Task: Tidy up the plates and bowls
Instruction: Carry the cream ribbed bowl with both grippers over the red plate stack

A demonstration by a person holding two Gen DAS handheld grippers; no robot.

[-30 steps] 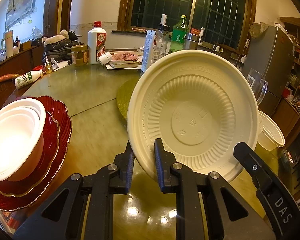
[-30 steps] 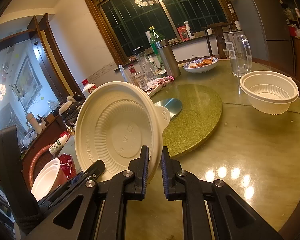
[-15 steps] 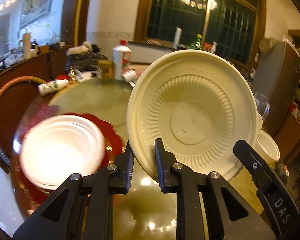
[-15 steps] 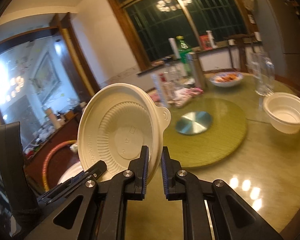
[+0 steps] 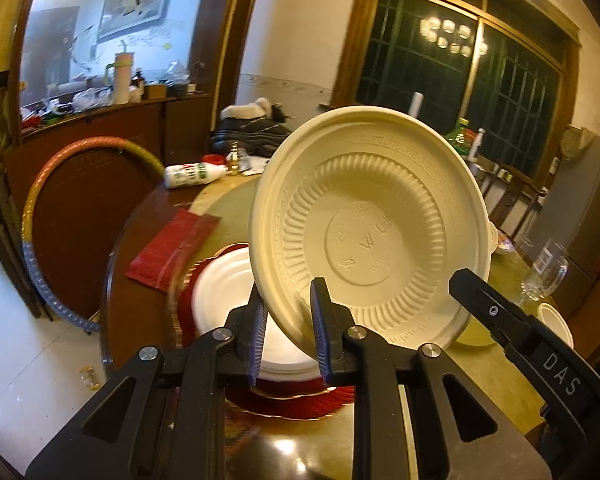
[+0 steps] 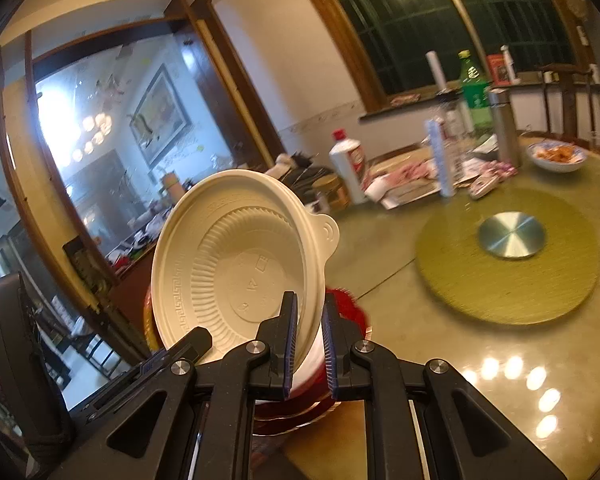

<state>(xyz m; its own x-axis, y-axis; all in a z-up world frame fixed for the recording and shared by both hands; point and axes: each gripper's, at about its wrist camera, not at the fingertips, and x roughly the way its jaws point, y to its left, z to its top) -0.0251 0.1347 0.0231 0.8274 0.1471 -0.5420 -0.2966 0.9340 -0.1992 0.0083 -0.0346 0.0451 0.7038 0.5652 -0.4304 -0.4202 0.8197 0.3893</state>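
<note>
Left gripper (image 5: 287, 326) and right gripper (image 6: 309, 346) are each clamped on the rim of a tilted cream ribbed plastic bowl (image 5: 370, 236), centre frame, above white bowls (image 5: 224, 292) stacked on red scalloped plates (image 5: 296, 404), lower centre.

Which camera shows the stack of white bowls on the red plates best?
The left wrist view: the white bowls show their open top. In the right wrist view the cream bowl hides all but a sliver.
</note>
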